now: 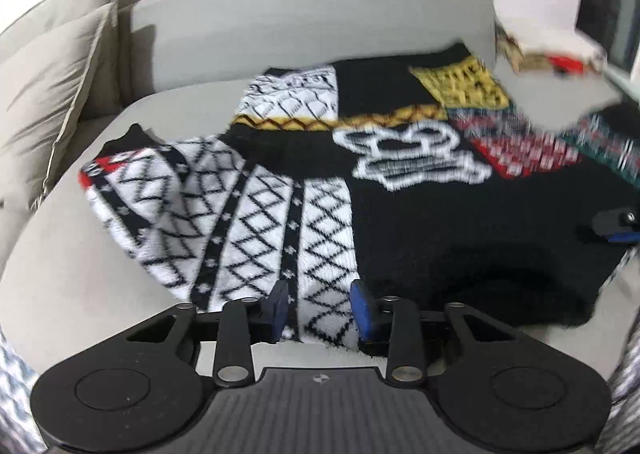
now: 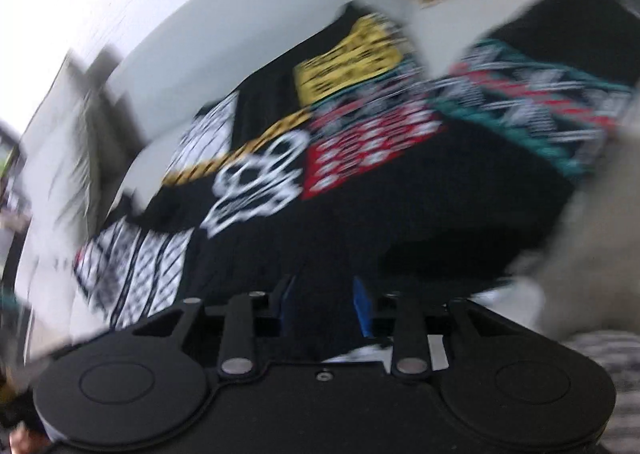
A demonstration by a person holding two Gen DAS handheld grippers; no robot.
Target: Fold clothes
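Observation:
A patchwork knit sweater (image 1: 400,214) lies spread on the grey sofa seat (image 1: 80,254). It is black with white diamond panels, yellow, red and teal patches and a white skull-like motif (image 1: 412,158). My left gripper (image 1: 320,308) stands low over the near hem, with a narrow gap between its blue pads. The white diamond fabric lies flat between them and shows no bunching. The right wrist view is heavily blurred. There my right gripper (image 2: 326,304) hovers over the black part of the sweater (image 2: 400,222) with a gap between its pads. One of its fingers (image 1: 614,228) shows at the right edge of the left wrist view.
The sofa backrest (image 1: 312,26) rises behind the sweater and grey cushions (image 1: 52,94) lean at the left. A red and patterned item (image 1: 560,62) lies at the back right, below a dark screen (image 1: 612,2). Bare seat shows left of the sweater.

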